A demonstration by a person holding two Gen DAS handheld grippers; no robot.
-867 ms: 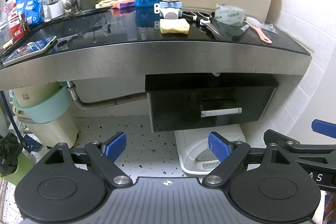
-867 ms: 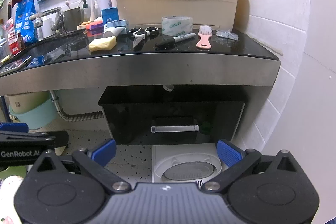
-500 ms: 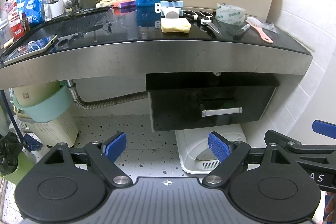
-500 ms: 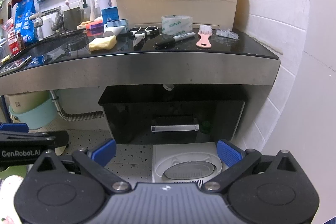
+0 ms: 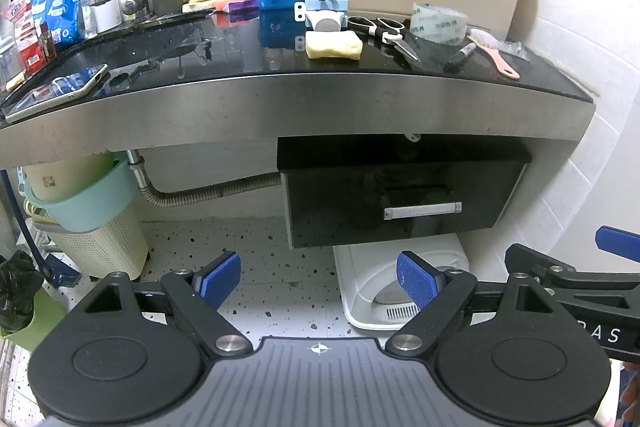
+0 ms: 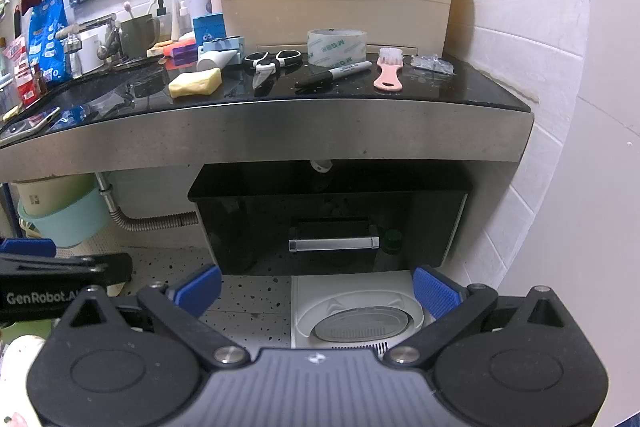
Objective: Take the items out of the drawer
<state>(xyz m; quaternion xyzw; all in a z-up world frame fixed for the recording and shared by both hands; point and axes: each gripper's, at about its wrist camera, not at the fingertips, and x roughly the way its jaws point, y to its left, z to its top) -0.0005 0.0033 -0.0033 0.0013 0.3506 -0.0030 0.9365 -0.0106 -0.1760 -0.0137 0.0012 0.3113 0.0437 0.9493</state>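
A glossy black drawer [image 5: 400,203] hangs shut under the counter, with a silver bar handle [image 5: 422,210]; it also shows in the right wrist view [image 6: 332,223], with its handle [image 6: 333,243]. Its contents are hidden. My left gripper [image 5: 319,281] is open and empty, low and in front of the drawer, to its left. My right gripper [image 6: 318,289] is open and empty, below and in front of the handle. On the black countertop [image 6: 360,95] lie a yellow sponge [image 6: 195,83], scissors [image 6: 272,61], a tape roll [image 6: 337,47], a marker [image 6: 334,73] and a pink brush [image 6: 388,73].
A beige bin [image 6: 336,7] stands at the back of the counter by the white tiled wall [image 6: 560,107]. A white appliance [image 6: 356,323] sits on the floor under the drawer. A teal basket [image 5: 84,199], a hose [image 5: 208,191] and a phone [image 5: 56,93] are at the left.
Both grippers have hardly moved; the left view has shifted very slightly. Nothing was taken hold of or opened.
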